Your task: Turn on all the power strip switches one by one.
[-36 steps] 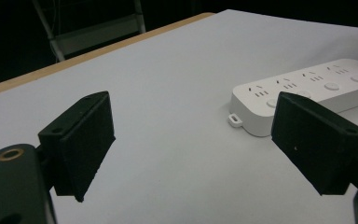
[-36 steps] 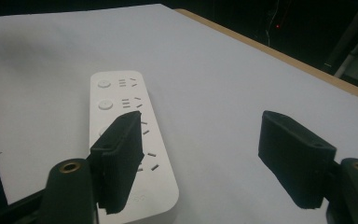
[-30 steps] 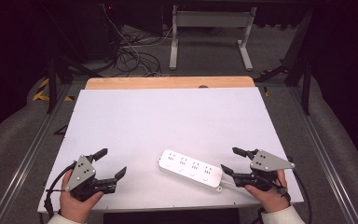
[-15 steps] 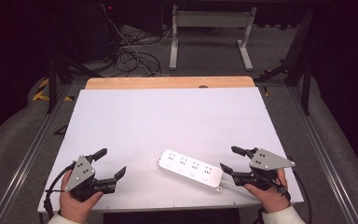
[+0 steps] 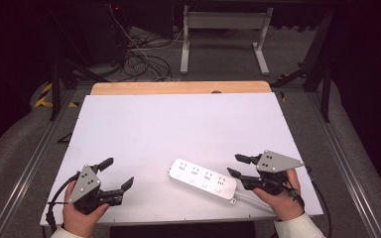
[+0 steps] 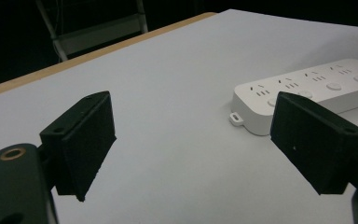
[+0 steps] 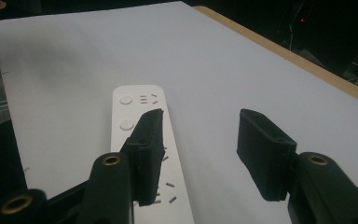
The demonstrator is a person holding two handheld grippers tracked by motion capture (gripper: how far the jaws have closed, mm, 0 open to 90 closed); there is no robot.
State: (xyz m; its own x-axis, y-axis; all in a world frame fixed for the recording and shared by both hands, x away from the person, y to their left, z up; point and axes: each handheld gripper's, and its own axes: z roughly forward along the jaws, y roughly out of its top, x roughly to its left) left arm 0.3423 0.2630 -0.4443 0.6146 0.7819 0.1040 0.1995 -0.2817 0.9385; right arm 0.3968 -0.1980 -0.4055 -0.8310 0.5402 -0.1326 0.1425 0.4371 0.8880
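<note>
- Jaws of the right gripper (image 5: pixel 238 165) are narrowing at the lower right of the high view, standing apart with nothing between them, beside the near end of the power strip (image 5: pixel 202 178); a grasp looks close.
- Left gripper (image 5: pixel 117 174) is waiting wide open at the lower left.
- Strip is lying flat, white, slim, with several sockets and round buttons, low centre on the table (image 5: pixel 178 124).

Left gripper (image 5: pixel 114 174): black jaws, grey three-cornered plate with dark holes, black trailing cable; right gripper (image 5: pixel 237 165): same build, brass-ringed screw holes; white sleeve cuffs (image 5: pixel 292 227) at six o'clock
</note>
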